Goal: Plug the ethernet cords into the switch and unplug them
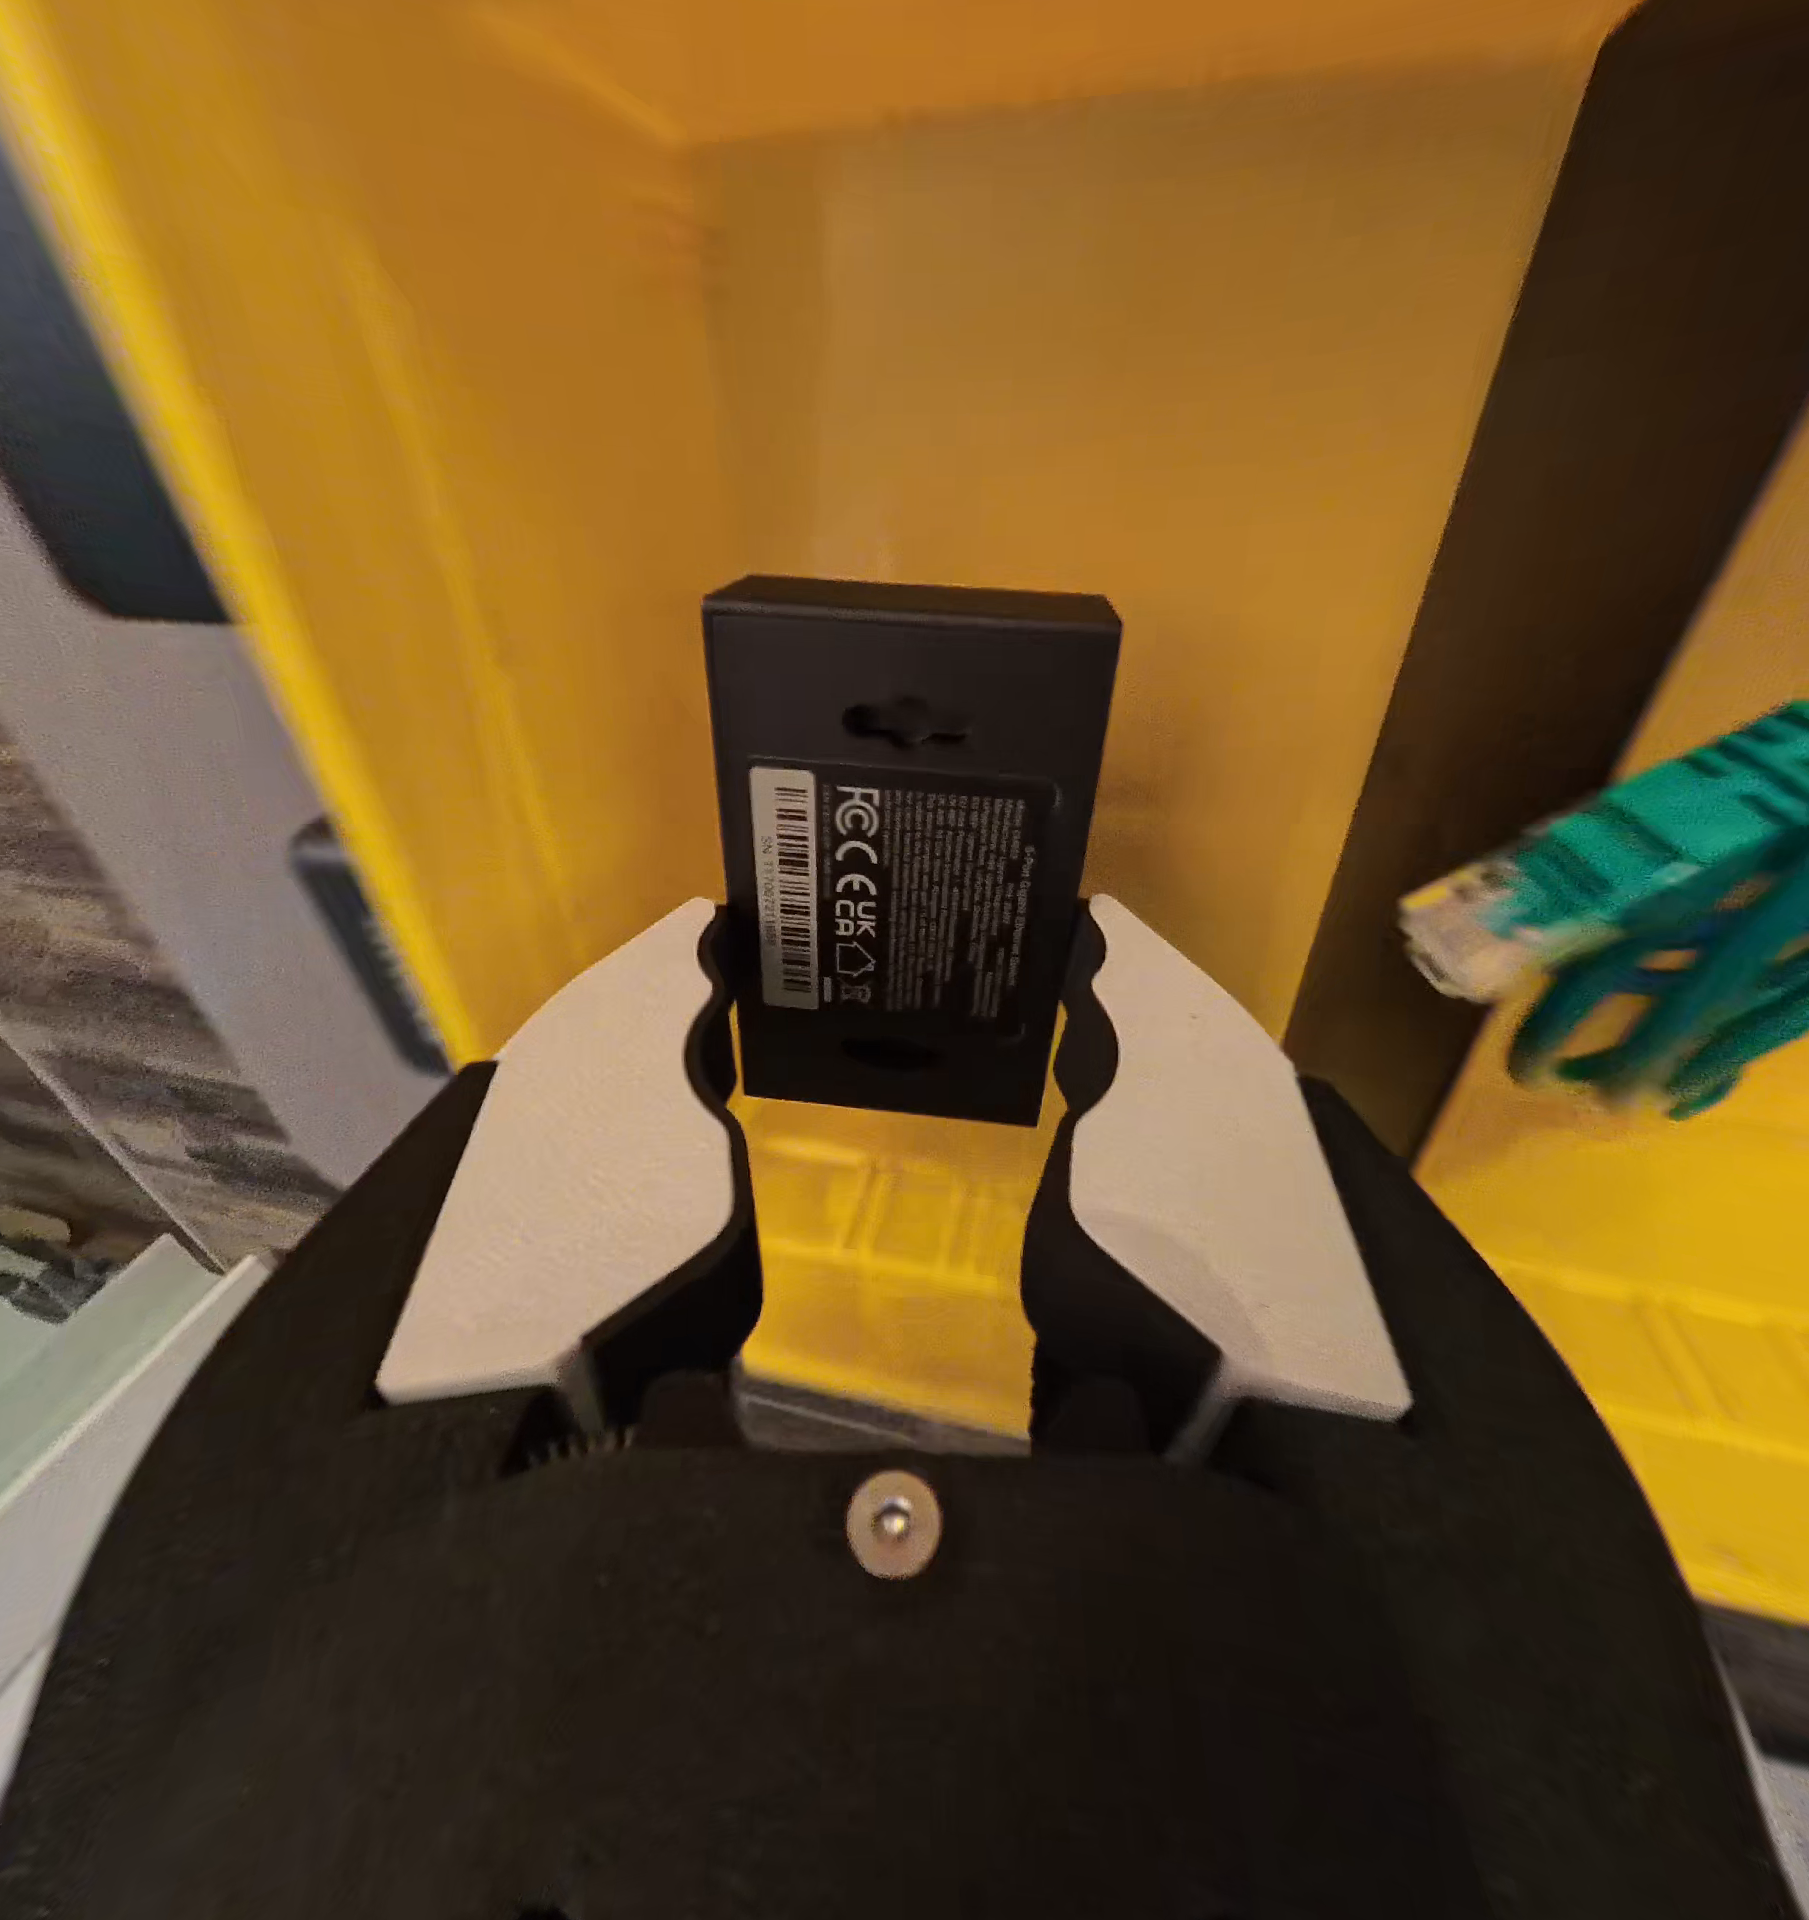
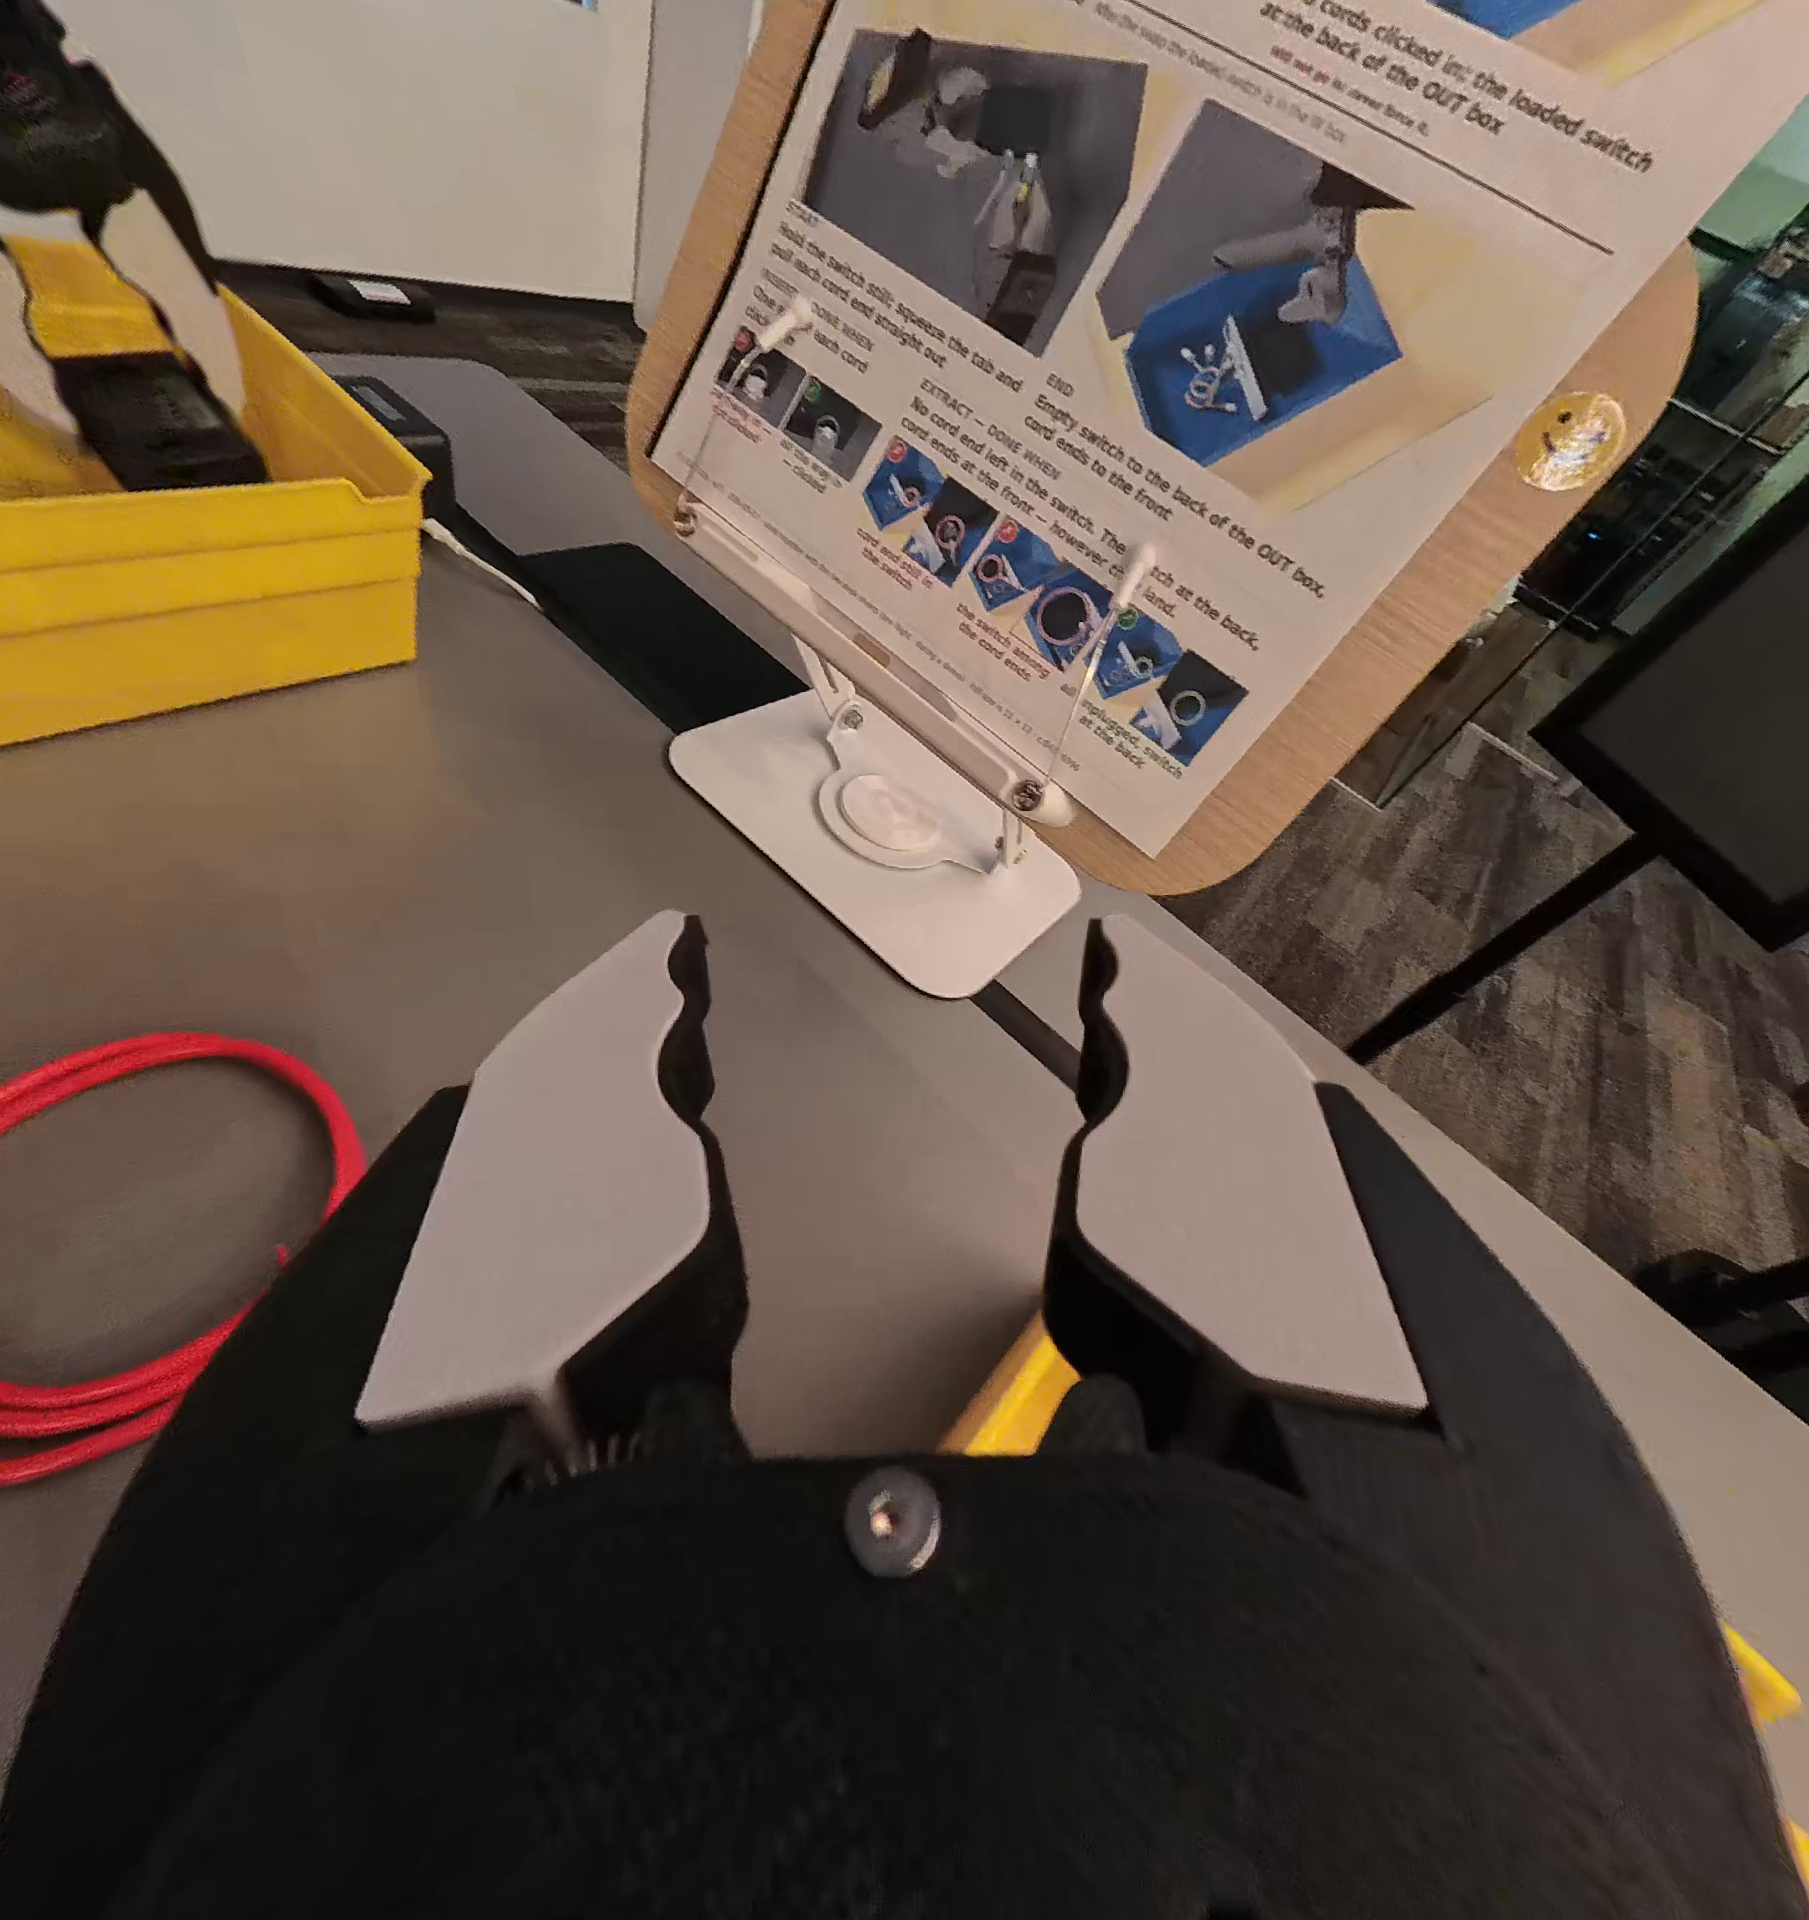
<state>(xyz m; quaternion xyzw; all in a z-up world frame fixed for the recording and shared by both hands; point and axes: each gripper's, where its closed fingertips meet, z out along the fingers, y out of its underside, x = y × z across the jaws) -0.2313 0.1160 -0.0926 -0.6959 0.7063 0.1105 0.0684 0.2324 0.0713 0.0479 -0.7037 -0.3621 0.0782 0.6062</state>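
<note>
Switch (image 2: 157, 421) in bin (image 2: 183, 566), cord (image 2: 131, 1247) seemingly nearer.

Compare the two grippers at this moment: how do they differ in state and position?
The left gripper is clamped on the black switch; the right gripper is open and empty. The left one sits over the yellow bin; the right hangs over the grey table by the red cord. Both have white fingers with black pads.
</note>
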